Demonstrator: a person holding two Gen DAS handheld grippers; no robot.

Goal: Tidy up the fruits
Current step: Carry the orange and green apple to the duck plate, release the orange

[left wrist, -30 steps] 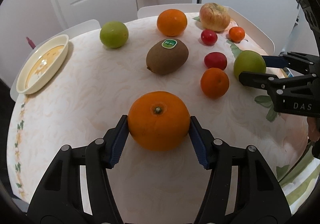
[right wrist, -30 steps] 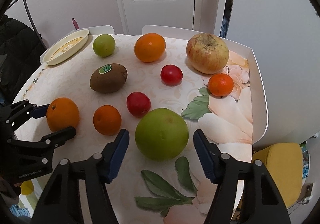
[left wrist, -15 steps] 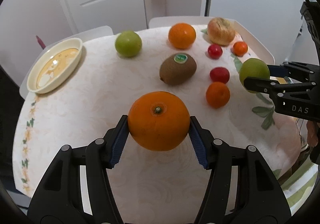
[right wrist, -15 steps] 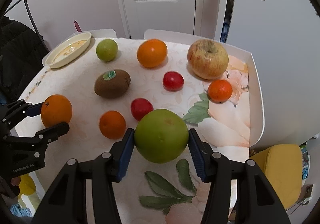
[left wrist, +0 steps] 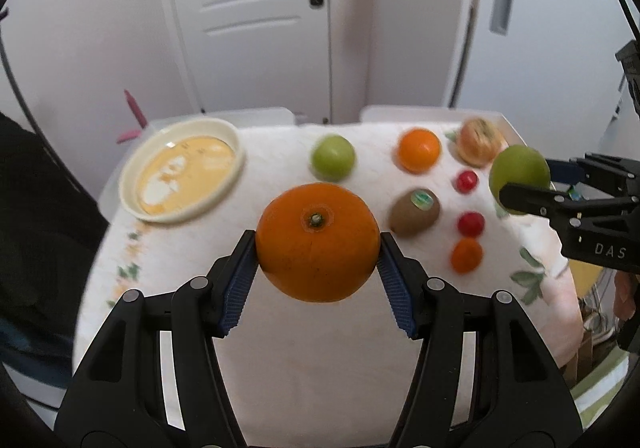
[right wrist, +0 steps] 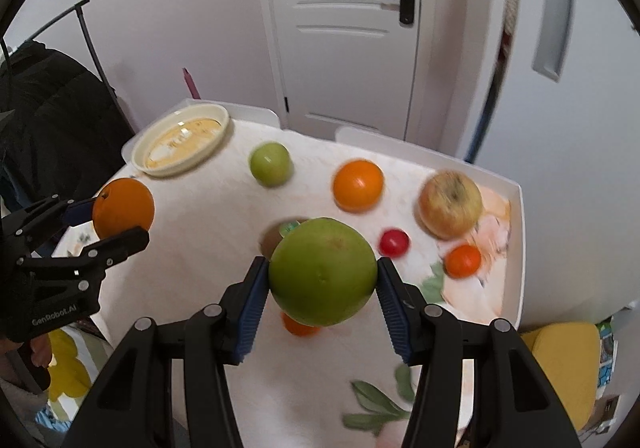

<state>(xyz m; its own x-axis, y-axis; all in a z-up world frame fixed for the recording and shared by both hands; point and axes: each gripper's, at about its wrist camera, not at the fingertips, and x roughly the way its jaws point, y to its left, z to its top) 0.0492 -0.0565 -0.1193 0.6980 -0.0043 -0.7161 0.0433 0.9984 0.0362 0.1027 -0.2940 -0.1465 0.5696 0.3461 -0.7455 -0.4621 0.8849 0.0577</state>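
Observation:
My left gripper (left wrist: 318,248) is shut on a large orange (left wrist: 318,242) and holds it well above the table; it also shows in the right wrist view (right wrist: 123,207). My right gripper (right wrist: 322,280) is shut on a large green fruit (right wrist: 323,275), lifted above the table; it shows in the left wrist view (left wrist: 519,174) too. On the table lie a green apple (left wrist: 333,157), another orange (left wrist: 419,150), a kiwi (left wrist: 415,212), a yellow-red apple (right wrist: 450,205), two red fruits (left wrist: 471,223) and small oranges (left wrist: 467,255).
A cream oval dish (left wrist: 182,170) stands at the table's far left. The white tablecloth (left wrist: 304,348) has leaf prints. White chair backs (right wrist: 384,138) stand behind the table, a white door (left wrist: 248,20) beyond. A dark coat (right wrist: 52,116) hangs left.
Both grippers have risen with their fruit, so the table looks farther below. The right gripper closed on the green fruit a second ago and lifted it.

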